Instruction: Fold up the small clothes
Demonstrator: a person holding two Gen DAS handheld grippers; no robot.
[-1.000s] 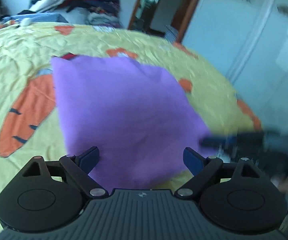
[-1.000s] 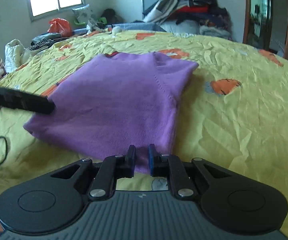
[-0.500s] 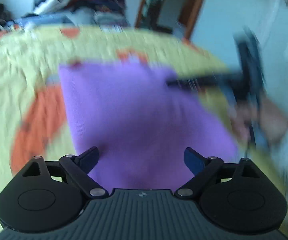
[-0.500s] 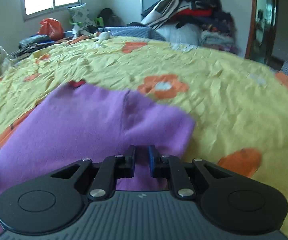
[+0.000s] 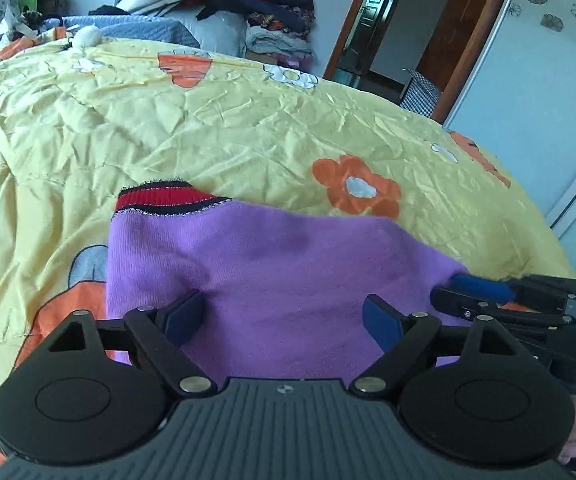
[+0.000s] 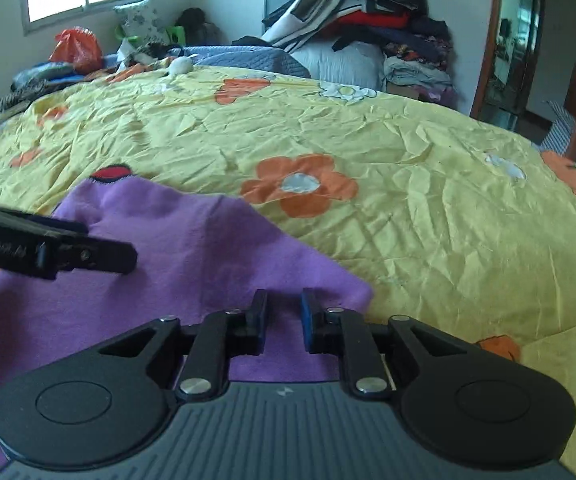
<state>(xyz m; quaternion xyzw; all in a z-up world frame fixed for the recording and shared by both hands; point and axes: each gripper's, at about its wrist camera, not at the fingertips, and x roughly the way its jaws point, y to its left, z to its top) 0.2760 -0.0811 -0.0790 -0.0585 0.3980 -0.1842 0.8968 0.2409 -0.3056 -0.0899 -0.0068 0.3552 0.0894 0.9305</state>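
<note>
A small purple knit sweater (image 5: 279, 276) with a red, black and silver striped collar (image 5: 163, 199) lies folded on the yellow flowered bedspread (image 5: 207, 120). My left gripper (image 5: 283, 316) is open and hovers over the sweater's near part. My right gripper (image 6: 283, 316) has its jaws a narrow gap apart above the sweater's right corner (image 6: 344, 292), with no cloth between them. It also shows in the left wrist view (image 5: 484, 292) at the sweater's right edge. The left gripper's fingers (image 6: 67, 256) cross the sweater in the right wrist view.
A pile of clothes (image 6: 372, 20) and a grey pillow (image 6: 340, 64) sit at the bed's far end. An orange bag (image 6: 75, 46) and clutter lie under the window. A wooden door frame (image 5: 468, 36) and a pale wardrobe (image 5: 548, 80) stand to the right.
Both grippers moved forward to the sweater's far, collar end. The right gripper's jaws opened slightly from nearly shut. The left gripper stayed open.
</note>
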